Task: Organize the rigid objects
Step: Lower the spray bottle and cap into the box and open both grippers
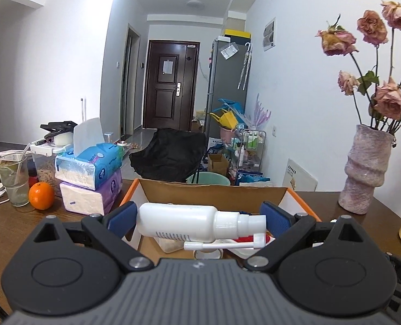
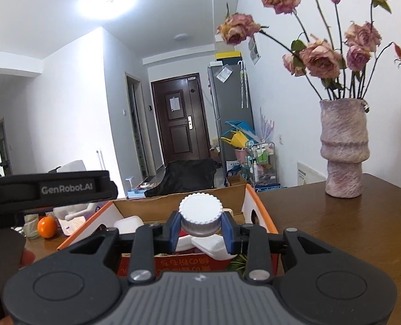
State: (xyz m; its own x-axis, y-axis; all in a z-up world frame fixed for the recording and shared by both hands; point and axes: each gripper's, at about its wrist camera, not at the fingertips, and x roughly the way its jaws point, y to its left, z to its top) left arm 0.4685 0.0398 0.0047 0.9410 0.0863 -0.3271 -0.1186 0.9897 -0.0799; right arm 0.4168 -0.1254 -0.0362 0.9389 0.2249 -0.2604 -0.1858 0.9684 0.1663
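A white plastic spray bottle (image 1: 184,223) is clamped lengthwise between the blue pads of the left gripper (image 1: 199,219), its long axis lying crosswise, nozzle toward the right pad. A white ribbed-cap jar (image 2: 200,218) is pinched upright in the right gripper (image 2: 200,228). Both are held directly above the open orange-edged cardboard box (image 1: 214,191), so a release is judged to call only for lowering.

Both views are bright and evenly lit. A ceiling lamp (image 2: 108,1) blows out to white glare in the right wrist view, and the upper left corner of the left wrist view is washed out too. Fisheye distortion bends the walls (image 1: 65,54) and darkens the corners. Shadows on the tabletop (image 2: 322,230) are soft. Focus is sharp throughout.
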